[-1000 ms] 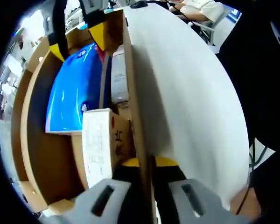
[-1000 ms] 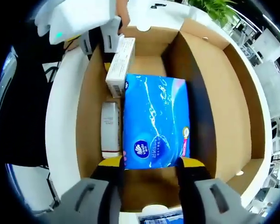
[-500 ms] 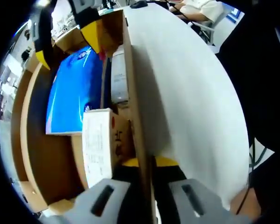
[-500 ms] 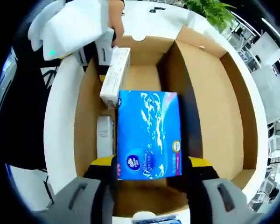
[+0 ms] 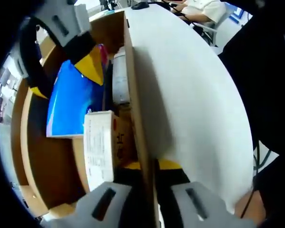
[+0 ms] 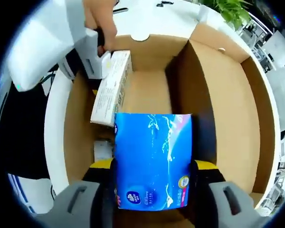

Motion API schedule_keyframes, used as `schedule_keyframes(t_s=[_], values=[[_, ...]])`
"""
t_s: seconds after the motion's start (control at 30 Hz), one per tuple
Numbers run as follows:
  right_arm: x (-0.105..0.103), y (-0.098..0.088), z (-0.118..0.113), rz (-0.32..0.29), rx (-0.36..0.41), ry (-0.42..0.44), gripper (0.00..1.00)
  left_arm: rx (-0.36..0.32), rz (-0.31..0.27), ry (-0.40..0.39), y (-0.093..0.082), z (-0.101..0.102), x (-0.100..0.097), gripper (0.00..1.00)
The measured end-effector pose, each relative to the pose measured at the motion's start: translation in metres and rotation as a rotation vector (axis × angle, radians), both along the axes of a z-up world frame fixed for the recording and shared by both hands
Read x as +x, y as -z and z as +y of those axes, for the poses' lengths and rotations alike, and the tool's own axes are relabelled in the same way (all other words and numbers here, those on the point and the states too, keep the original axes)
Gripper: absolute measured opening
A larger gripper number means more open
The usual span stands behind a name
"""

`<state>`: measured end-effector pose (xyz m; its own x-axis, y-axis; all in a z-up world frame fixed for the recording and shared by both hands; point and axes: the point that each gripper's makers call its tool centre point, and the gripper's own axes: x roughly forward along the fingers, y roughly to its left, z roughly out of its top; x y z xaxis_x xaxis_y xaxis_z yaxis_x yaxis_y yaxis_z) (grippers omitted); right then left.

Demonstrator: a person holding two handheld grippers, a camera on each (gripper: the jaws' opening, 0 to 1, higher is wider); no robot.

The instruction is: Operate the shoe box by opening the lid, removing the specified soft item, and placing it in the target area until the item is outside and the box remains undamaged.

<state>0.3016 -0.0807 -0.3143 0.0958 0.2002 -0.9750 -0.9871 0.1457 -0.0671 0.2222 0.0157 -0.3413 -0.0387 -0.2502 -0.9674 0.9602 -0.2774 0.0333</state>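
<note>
Right gripper clamps blue tissue pack above shoe box

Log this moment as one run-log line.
lid: open | right tongs: shut on blue tissue pack, over shoe box | left tongs: shut on box wall

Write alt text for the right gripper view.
The right gripper grips a blue tissue pack between its yellow-tipped jaws, above an open cardboard box. A white carton leans against the box's left wall, where the left gripper, held by a hand, clamps the wall's edge.
</note>
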Motion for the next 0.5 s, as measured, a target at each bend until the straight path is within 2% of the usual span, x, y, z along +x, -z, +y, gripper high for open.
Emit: schedule_keyframes(t_s=[0.17,0.3,0.5], values=[[-0.001,0.000,-0.001,0.010,-0.015,0.003,0.66,-0.001,0.000,0.000,0.000,0.001,-0.002,0.06],[-0.003,0.009,-0.002,-0.007,-0.029,-0.022,0.69,-0.001,-0.001,-0.001,0.000,0.001,-0.002,0.06],[-0.003,0.014,0.000,0.014,-0.049,-0.007,0.70,0.001,-0.004,-0.003,0.001,0.001,-0.003,0.06]])
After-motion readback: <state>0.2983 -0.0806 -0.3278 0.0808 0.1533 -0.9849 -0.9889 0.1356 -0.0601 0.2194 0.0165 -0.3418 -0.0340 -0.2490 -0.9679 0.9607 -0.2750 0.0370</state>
